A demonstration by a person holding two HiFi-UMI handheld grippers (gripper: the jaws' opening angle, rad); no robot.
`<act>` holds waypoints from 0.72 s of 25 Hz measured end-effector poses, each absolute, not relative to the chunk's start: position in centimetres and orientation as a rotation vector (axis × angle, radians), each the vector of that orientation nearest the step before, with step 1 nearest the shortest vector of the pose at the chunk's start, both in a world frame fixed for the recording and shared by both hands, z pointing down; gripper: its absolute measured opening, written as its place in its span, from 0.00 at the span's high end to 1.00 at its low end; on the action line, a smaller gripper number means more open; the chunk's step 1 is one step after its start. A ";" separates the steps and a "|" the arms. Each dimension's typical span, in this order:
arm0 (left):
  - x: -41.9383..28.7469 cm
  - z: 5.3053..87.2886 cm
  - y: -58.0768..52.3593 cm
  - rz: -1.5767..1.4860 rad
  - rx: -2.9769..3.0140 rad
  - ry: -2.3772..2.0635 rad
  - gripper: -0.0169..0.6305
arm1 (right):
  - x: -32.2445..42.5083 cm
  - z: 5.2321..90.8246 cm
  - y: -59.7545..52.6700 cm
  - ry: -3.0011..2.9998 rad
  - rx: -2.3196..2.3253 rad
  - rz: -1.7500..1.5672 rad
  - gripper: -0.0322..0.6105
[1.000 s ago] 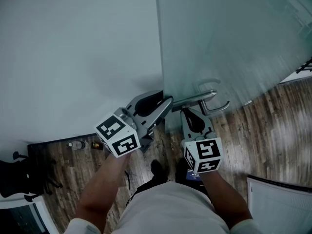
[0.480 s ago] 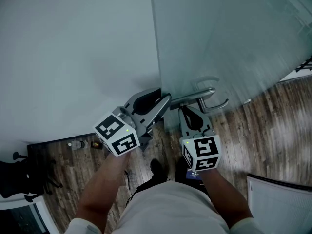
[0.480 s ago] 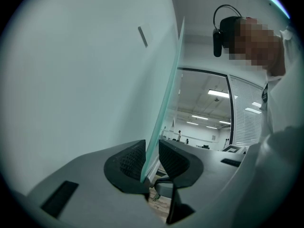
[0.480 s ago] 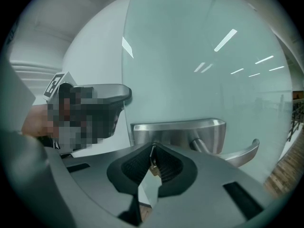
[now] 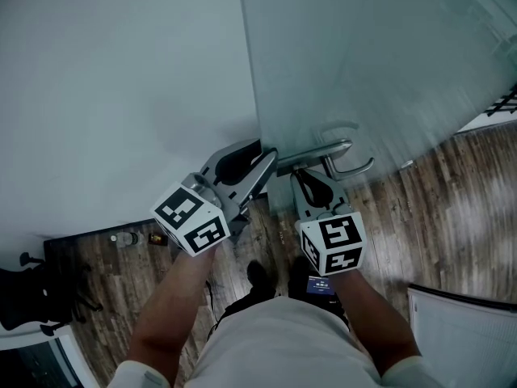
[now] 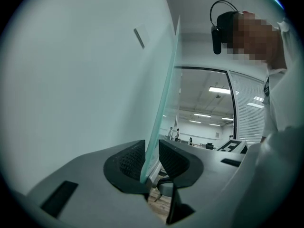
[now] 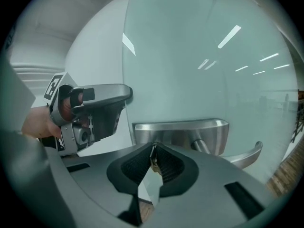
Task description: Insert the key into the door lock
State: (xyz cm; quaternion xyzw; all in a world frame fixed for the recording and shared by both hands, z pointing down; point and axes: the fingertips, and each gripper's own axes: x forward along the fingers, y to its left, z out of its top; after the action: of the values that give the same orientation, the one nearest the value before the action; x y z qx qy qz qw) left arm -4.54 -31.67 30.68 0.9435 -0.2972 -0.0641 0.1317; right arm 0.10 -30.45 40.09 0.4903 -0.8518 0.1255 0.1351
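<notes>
Alignment step: right gripper (image 7: 153, 151) pinches key (image 7: 154, 164) just below lock plate (image 7: 180, 132), left gripper (image 6: 152, 158) clamps glass door (image 6: 164, 103) edge beside it; next, probably steer the tip into the keyhole.

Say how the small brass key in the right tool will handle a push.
The small brass key looks metal: probably stiff and light. Being thin and pinched at the right tool's pad tips, it may pivot or slip under an off-line push.
</notes>
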 end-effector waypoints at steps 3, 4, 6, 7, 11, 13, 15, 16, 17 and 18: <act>-4.6 30.2 -31.9 -0.183 2.751 -0.877 0.82 | 0.1 39.8 -30.7 -2.476 1.389 0.367 0.91; -4.7 30.1 -31.9 -0.187 2.753 -0.888 0.82 | 0.0 39.7 -30.8 -2.480 1.377 0.368 0.91; -4.8 30.1 -31.8 -0.191 2.750 -0.906 0.82 | -0.1 39.7 -30.7 -2.488 1.362 0.379 0.91; -4.8 30.1 -31.8 -0.191 2.747 -0.910 0.82 | 0.0 39.6 -30.6 -2.491 1.358 0.383 0.91; -4.9 30.3 -31.6 -0.196 2.740 -0.917 0.82 | 0.4 39.4 -30.6 -2.501 1.354 0.389 0.88; -4.9 30.5 -31.6 -0.195 2.736 -0.923 0.82 | 0.5 39.1 -30.7 -2.514 1.356 0.396 0.86; -4.9 30.6 -31.7 -0.194 2.731 -0.926 0.82 | 0.6 38.8 -30.8 -2.527 1.362 0.391 0.86; -4.9 30.6 -31.7 -0.194 2.729 -0.927 0.82 | 0.6 38.6 -30.9 -2.532 1.365 0.386 0.85; -4.9 30.6 -31.7 -0.194 2.728 -0.928 0.82 | 0.7 38.3 -30.9 -2.537 1.367 0.383 0.85; -5.0 30.6 -31.7 -0.195 2.726 -0.928 0.82 | 0.8 38.1 -30.9 -2.541 1.369 0.382 0.85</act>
State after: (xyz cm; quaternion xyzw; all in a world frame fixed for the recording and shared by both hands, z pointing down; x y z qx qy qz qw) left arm -4.96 -31.71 30.64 0.9367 -0.3191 -0.0669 0.1274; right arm 0.76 -30.93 38.09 0.4671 -0.8670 0.1303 0.1150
